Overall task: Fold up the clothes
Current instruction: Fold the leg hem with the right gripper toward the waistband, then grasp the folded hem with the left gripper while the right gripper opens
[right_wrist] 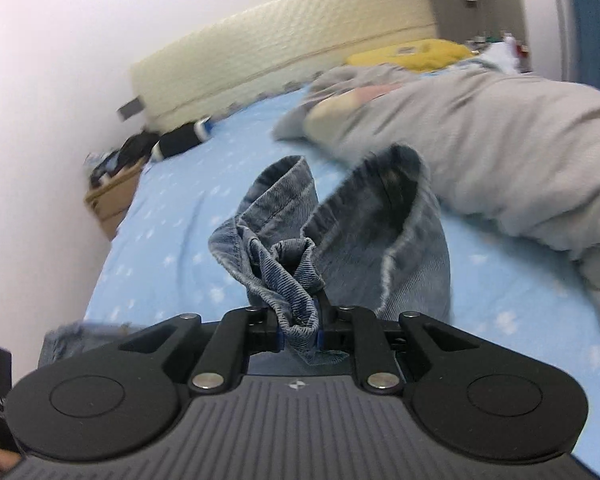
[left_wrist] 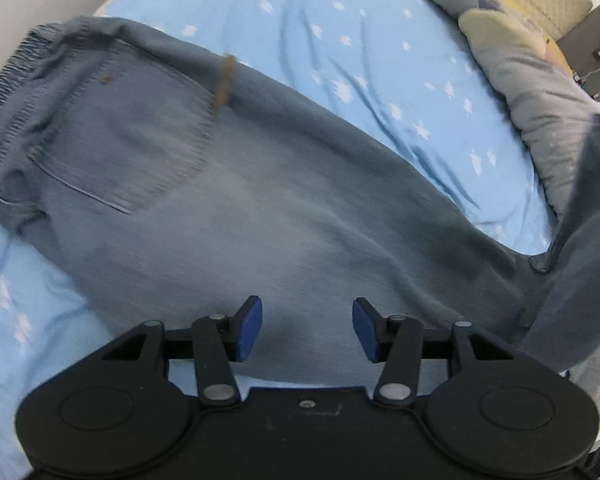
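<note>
The left gripper (left_wrist: 307,330) hung with its blue pads spread wide, nothing between them, right above the jeans (left_wrist: 260,208). The denim lay flat on the star-print sheet (left_wrist: 340,40) ahead of it, the elastic waistband far off to its front left, blurred. The right gripper (right_wrist: 299,330) was clamped tight on a bunched hem of the jeans (right_wrist: 296,280), its pads almost buried in cloth. Two leg cuffs stood up just ahead of it. A grey quilt (right_wrist: 500,152) lay to its front right, smeared by motion.
</note>
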